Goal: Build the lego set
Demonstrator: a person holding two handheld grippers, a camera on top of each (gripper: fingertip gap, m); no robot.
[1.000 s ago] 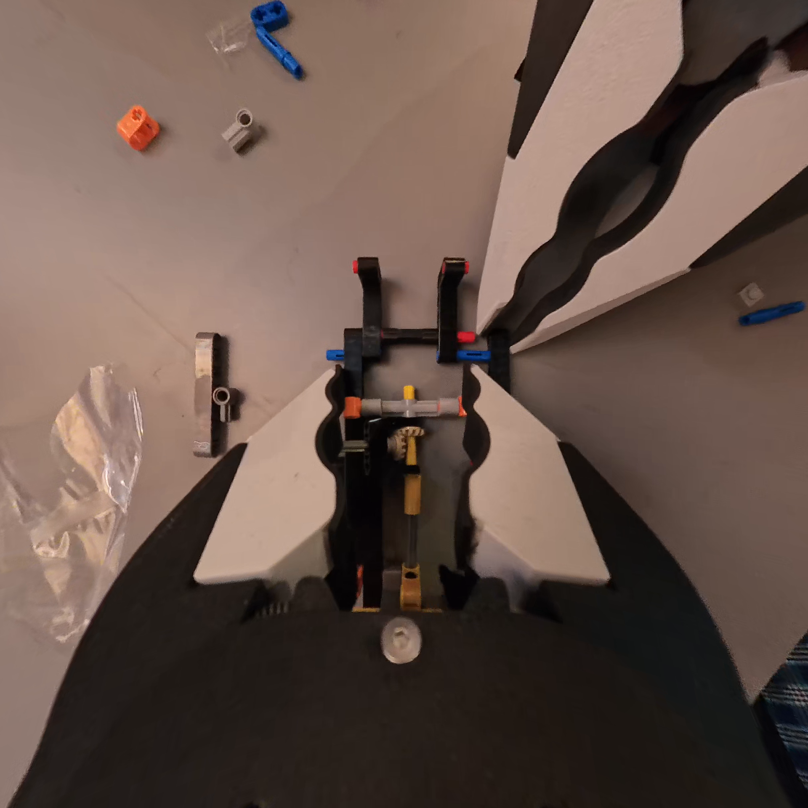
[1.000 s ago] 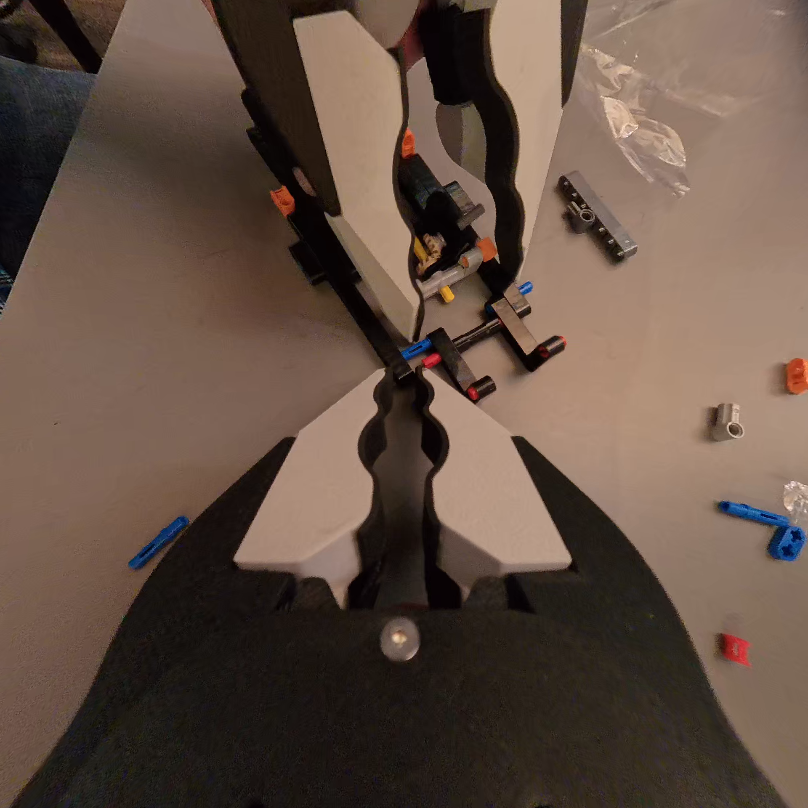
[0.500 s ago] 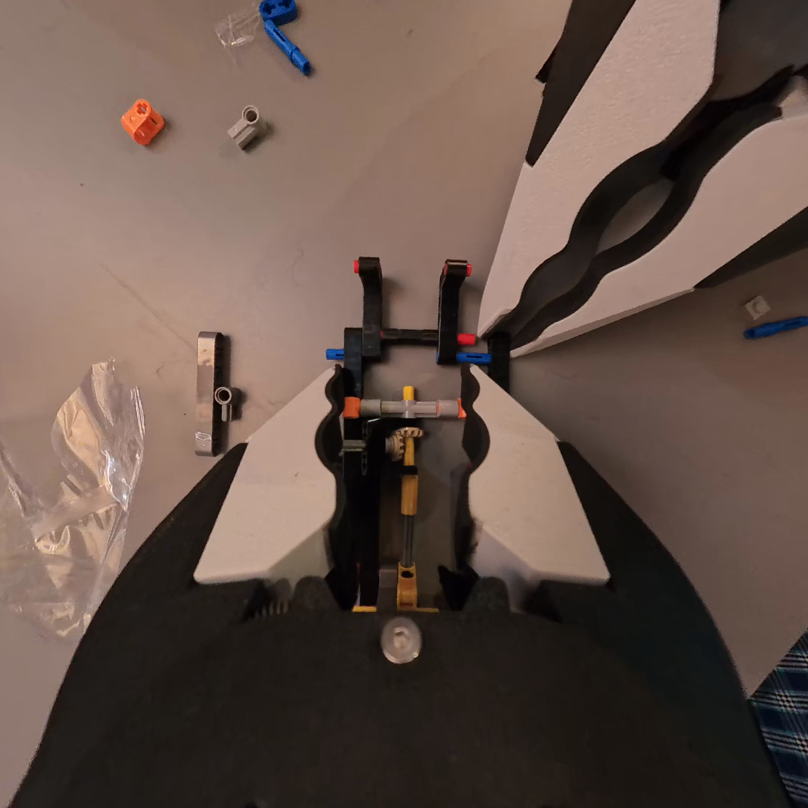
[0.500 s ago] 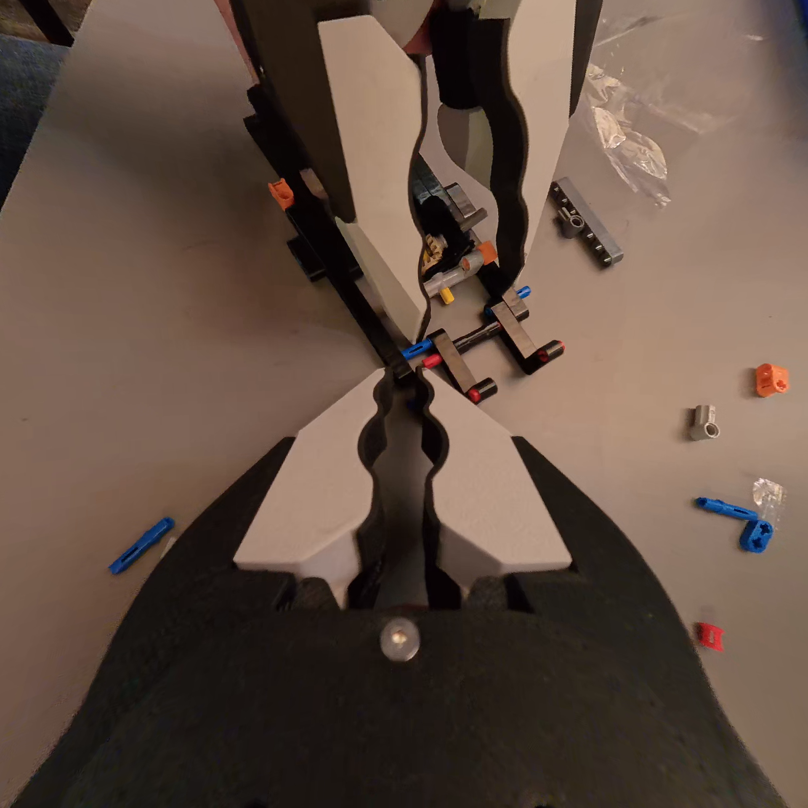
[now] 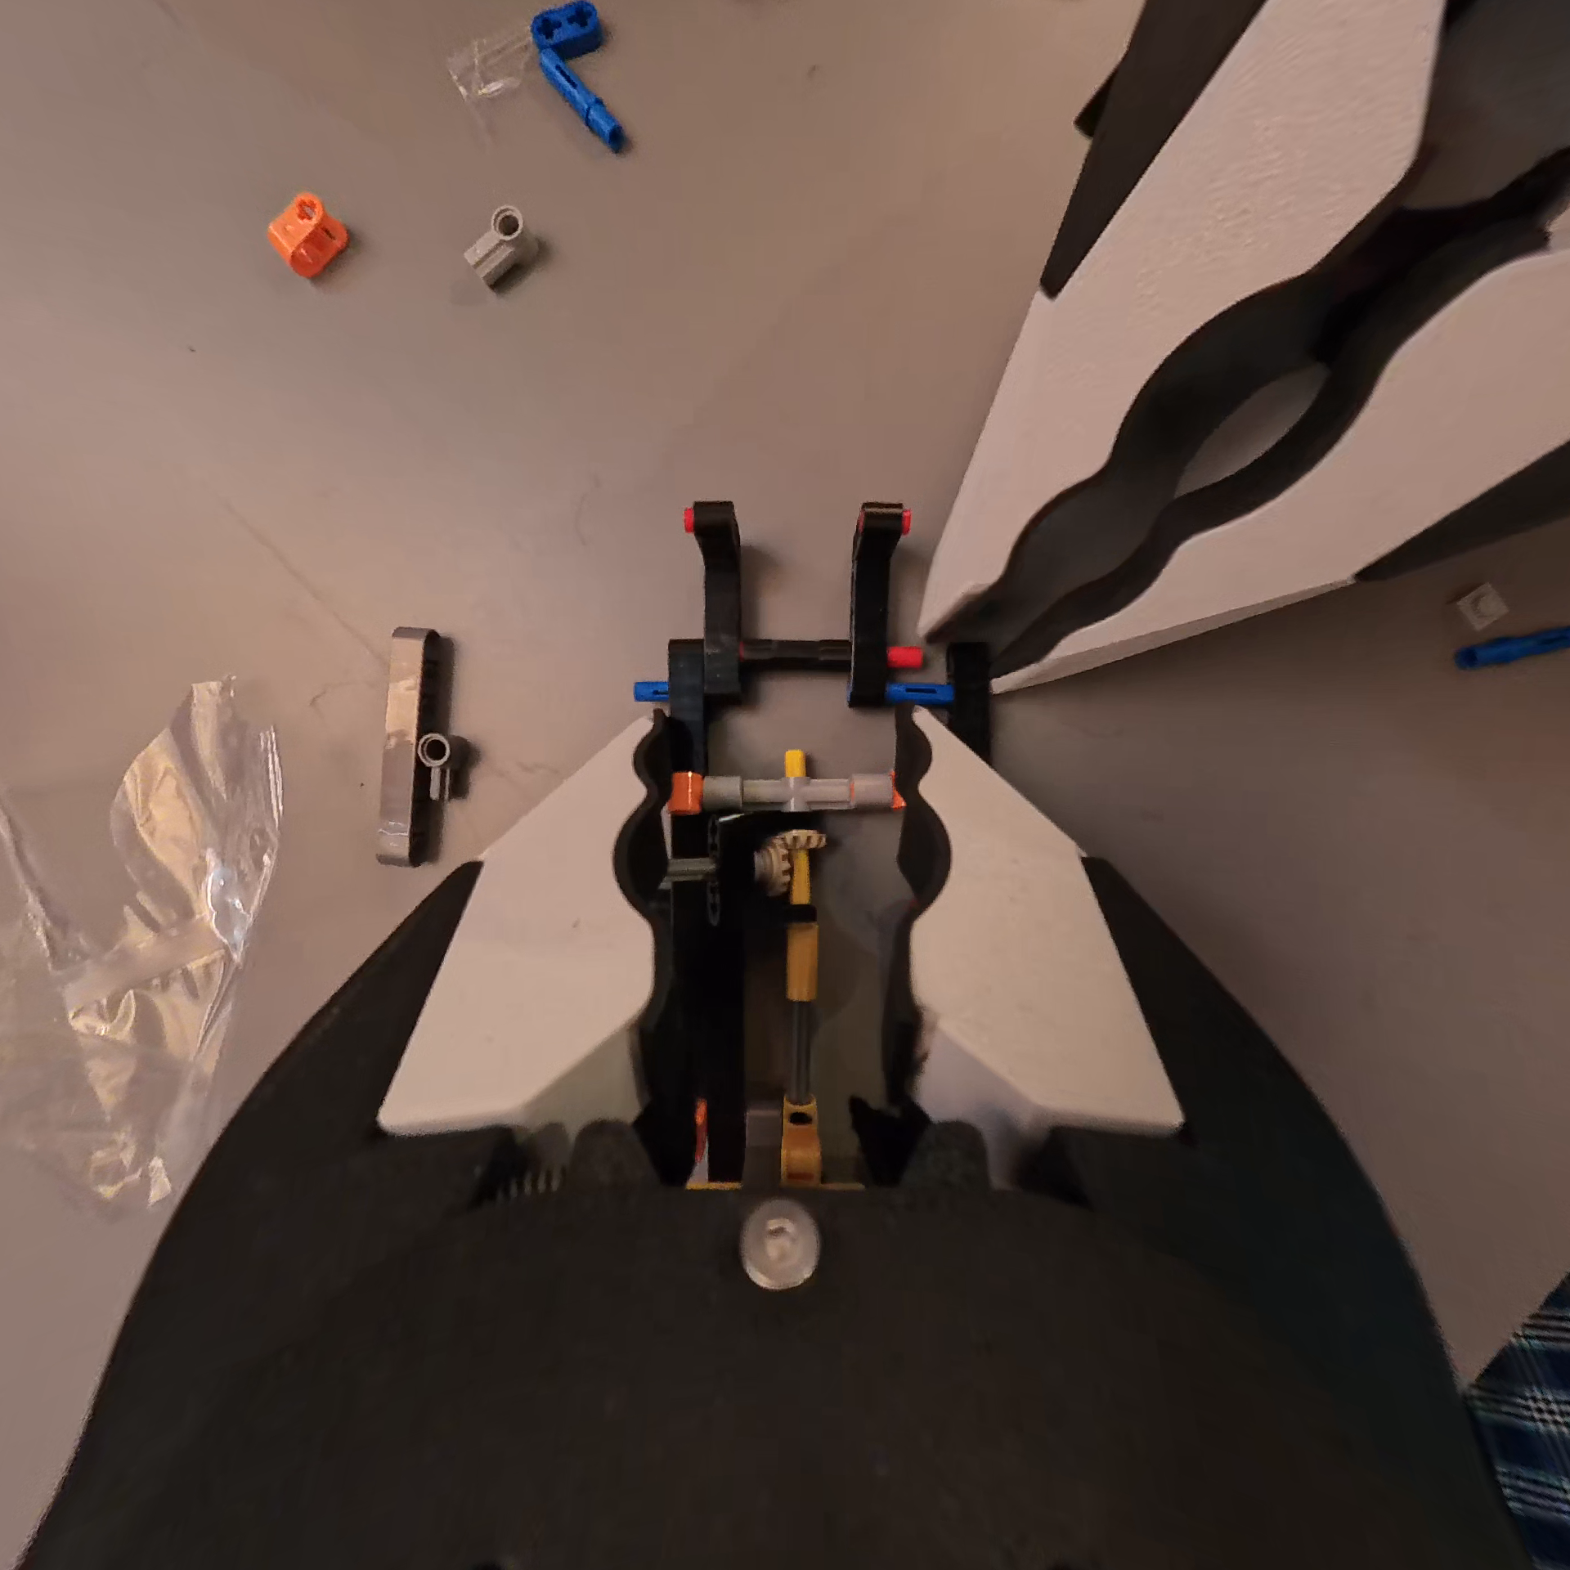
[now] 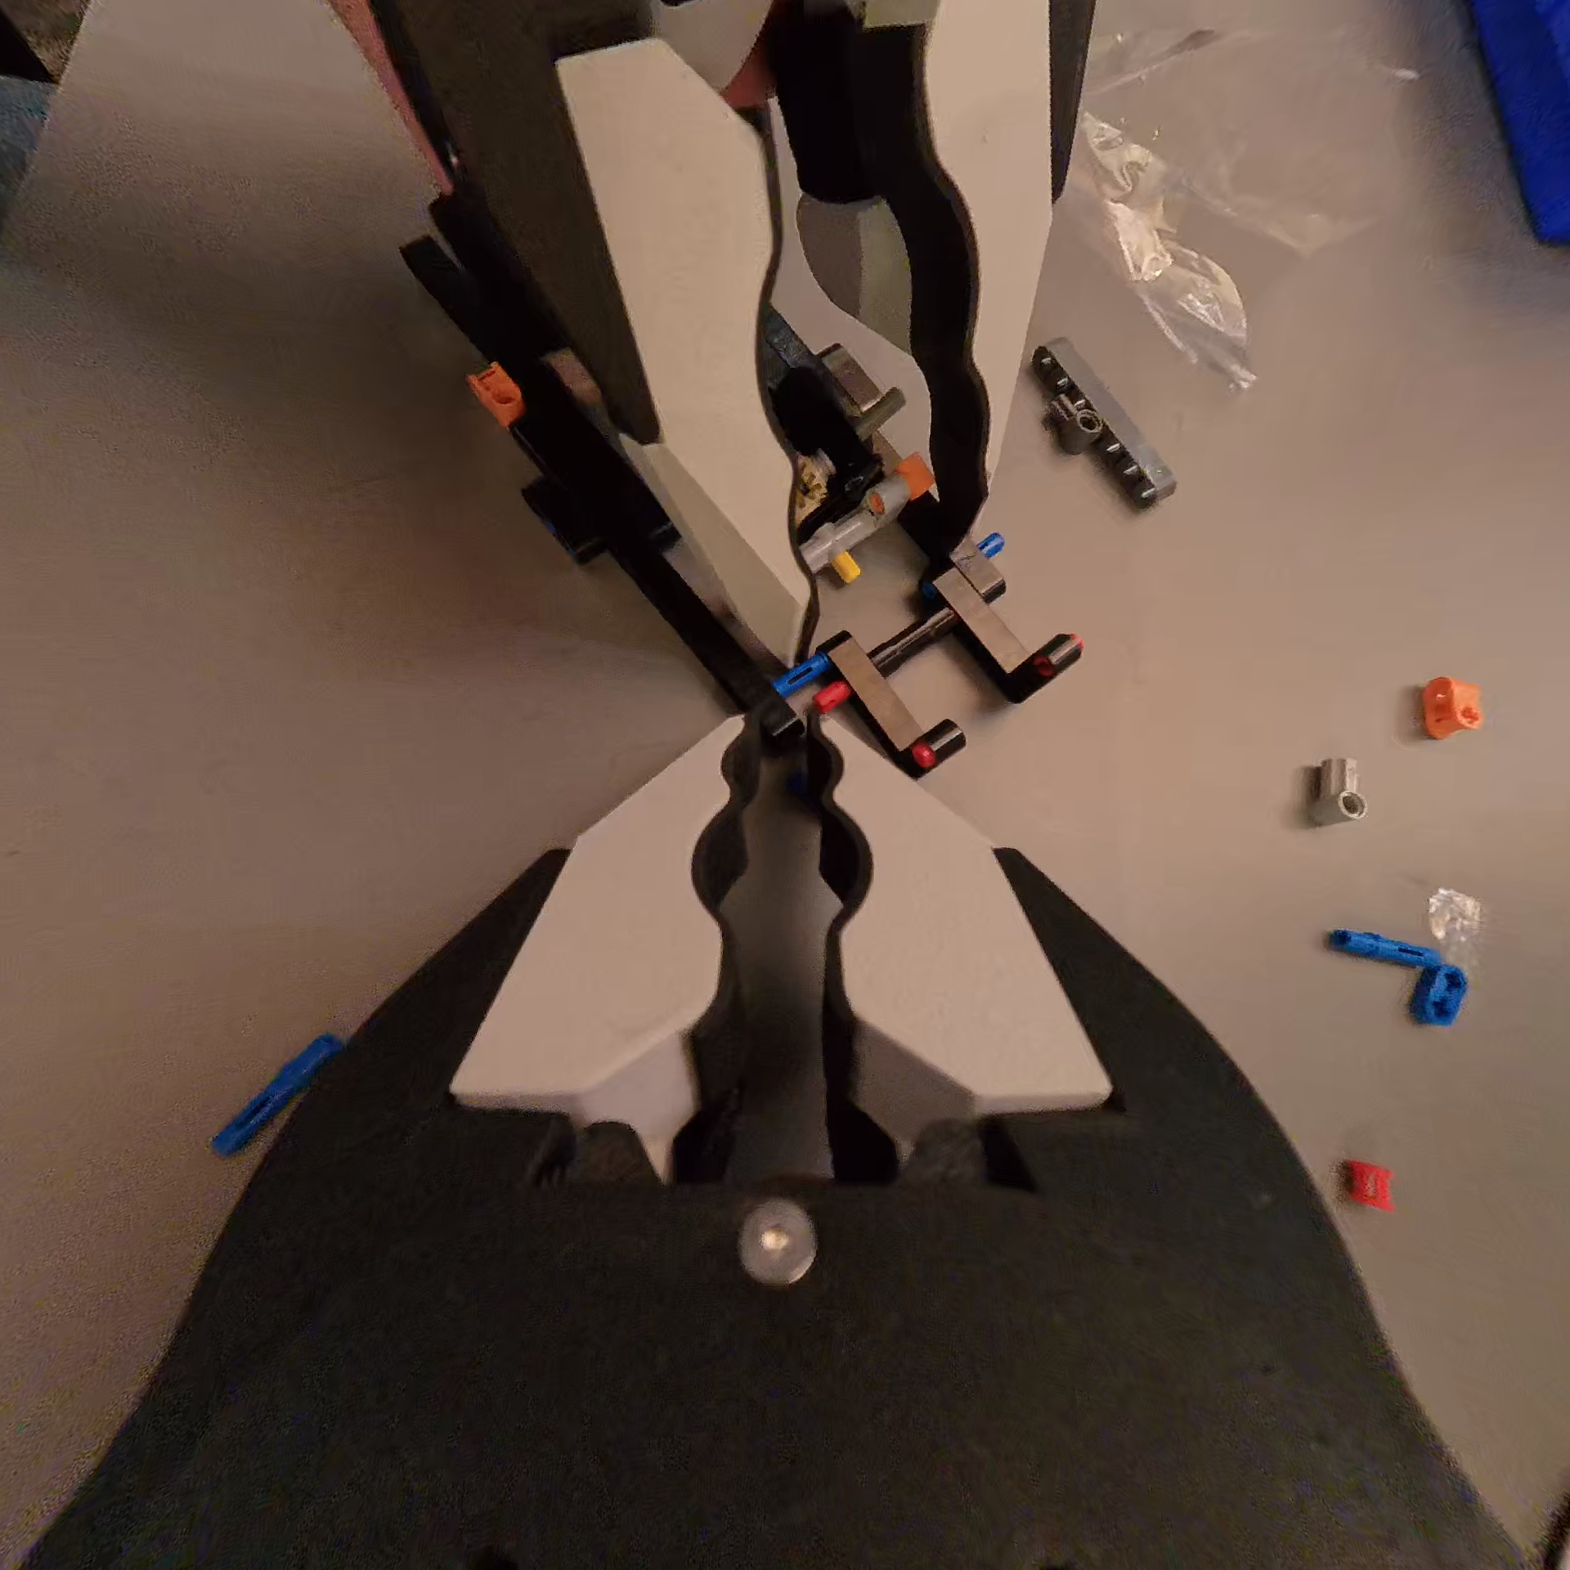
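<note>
My left gripper is shut on the black lego assembly, a frame with a yellow axle, a tan gear and a grey cross piece. Two black arms with red pins stick out past the fingertips. My right gripper is shut on the end of a long black beam that lies along the assembly's side at a blue pin. The right gripper also shows in the left wrist view, coming in from the upper right. The left gripper shows in the right wrist view, coming from the top.
Loose parts lie on the grey table: an orange connector, a grey connector, blue pieces, a grey beam with a pin, a blue pin, a red piece. A crumpled plastic bag lies at the left.
Both grippers keep their hold. The right gripper has swung slightly up and to the right in the left wrist view, and the loose parts have drifted a little in both views.
</note>
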